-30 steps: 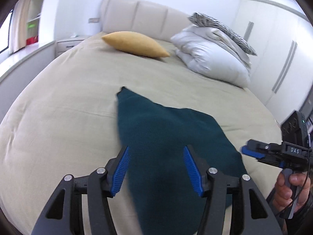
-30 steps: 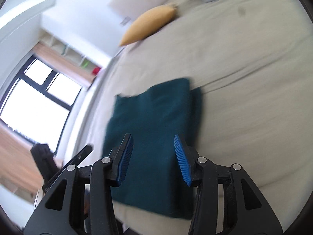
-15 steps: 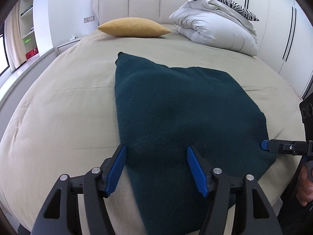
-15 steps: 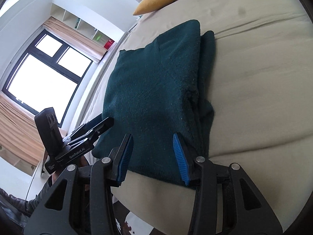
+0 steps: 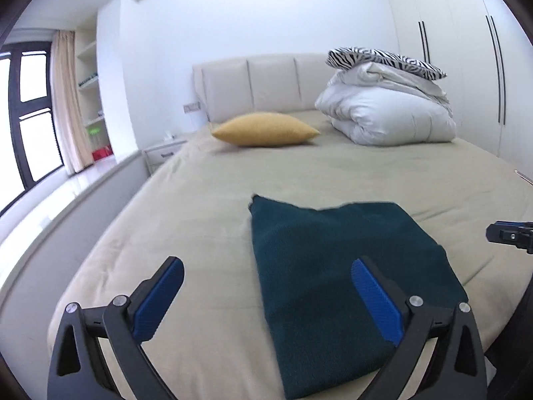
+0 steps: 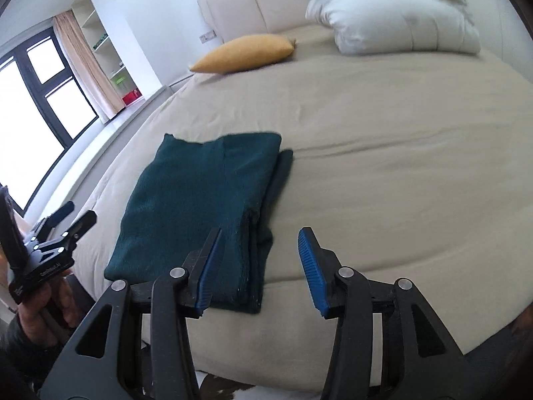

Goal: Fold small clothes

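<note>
Folded teal garment (image 5: pixel 339 266) lies near the bed's (image 5: pixel 206 206) front edge, long axis running away toward the headboard.
Both tongs spread, empty: left tongs (image 5: pixel 266 300) above its left edge, right tongs (image 6: pixel 260 263) at its right edge, about equally near.

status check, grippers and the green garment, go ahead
Left hand-held gripper open, empty. Right hand-held gripper open, empty. Dark green garment folded, flat on bed. Nothing in the way.
</note>
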Available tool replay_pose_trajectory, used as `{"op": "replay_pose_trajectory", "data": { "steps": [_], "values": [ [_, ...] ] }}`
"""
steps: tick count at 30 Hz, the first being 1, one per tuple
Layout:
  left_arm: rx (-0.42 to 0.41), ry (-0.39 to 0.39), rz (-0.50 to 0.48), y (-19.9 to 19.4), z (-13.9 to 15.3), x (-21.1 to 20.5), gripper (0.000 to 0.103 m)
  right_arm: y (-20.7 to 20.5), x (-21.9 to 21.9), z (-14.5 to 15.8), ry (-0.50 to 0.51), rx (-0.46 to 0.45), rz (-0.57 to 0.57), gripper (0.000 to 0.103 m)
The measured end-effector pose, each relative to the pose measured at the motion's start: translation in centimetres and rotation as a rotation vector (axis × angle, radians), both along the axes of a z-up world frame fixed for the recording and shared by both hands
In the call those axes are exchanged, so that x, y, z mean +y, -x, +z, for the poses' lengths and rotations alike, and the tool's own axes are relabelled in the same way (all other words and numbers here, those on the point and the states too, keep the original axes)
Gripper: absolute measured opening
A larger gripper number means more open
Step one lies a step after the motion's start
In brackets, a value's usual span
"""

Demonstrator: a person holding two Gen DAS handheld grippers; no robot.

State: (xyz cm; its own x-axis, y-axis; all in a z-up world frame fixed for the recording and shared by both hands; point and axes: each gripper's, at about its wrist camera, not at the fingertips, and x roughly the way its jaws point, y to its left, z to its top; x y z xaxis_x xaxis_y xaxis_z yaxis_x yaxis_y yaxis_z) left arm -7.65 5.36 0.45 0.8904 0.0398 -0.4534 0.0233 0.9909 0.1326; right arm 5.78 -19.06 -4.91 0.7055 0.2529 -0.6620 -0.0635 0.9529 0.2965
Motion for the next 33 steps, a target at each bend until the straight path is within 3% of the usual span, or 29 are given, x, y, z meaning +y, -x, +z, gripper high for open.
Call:
{"op": "replay_pose_trajectory", "data": {
  "steps": [6, 9, 14, 18, 23, 26, 29, 33],
  "values": [
    [-0.143, -0.080, 0.193, 1.9, 4.8, -0.2, 0.103, 2.3, 2.6, 6.3, 0.171, -0.318, -0.098, 0.103],
    [-0.098, -0.025, 0.199, 1.5, 5.5, 0.4, 0.103, 3.3, 3.1, 8.9, 0.223, -0.437, -0.153, 0.103],
    [0.171, 0.088, 0.141, -1.4, 2.9, 1.1, 0.103, 2.5, 4.0, 11.3, 0.192, -0.397, -0.114, 0.103],
    [0.339, 0.156, 0.130, -3.1, -1.1, 1.4, 0.103, 0.4, 5.3, 10.4, 0.199, -0.283, -0.061, 0.103],
    [0.421, 0.151, 0.122, -3.1, -3.7, 0.6, 0.103, -2.4, 5.4, 4.8, 0.139, -0.048, -0.094, 0.103],
    [0.449, 0.146, 0.126, -2.9, -5.0, 0.6, 0.103, -4.1, 5.4, 1.2, 0.162, 0.075, -0.154, 0.103],
    [0.461, 0.133, 0.139, -2.6, -5.7, 0.8, 0.103, -4.3, 5.6, -1.1, 0.190, 0.123, -0.169, 0.103],
    [0.467, 0.125, 0.152, -2.6, -6.0, 0.9, 0.103, -3.9, 6.1, -1.7, 0.231, 0.134, -0.162, 0.103]
  ]
}}
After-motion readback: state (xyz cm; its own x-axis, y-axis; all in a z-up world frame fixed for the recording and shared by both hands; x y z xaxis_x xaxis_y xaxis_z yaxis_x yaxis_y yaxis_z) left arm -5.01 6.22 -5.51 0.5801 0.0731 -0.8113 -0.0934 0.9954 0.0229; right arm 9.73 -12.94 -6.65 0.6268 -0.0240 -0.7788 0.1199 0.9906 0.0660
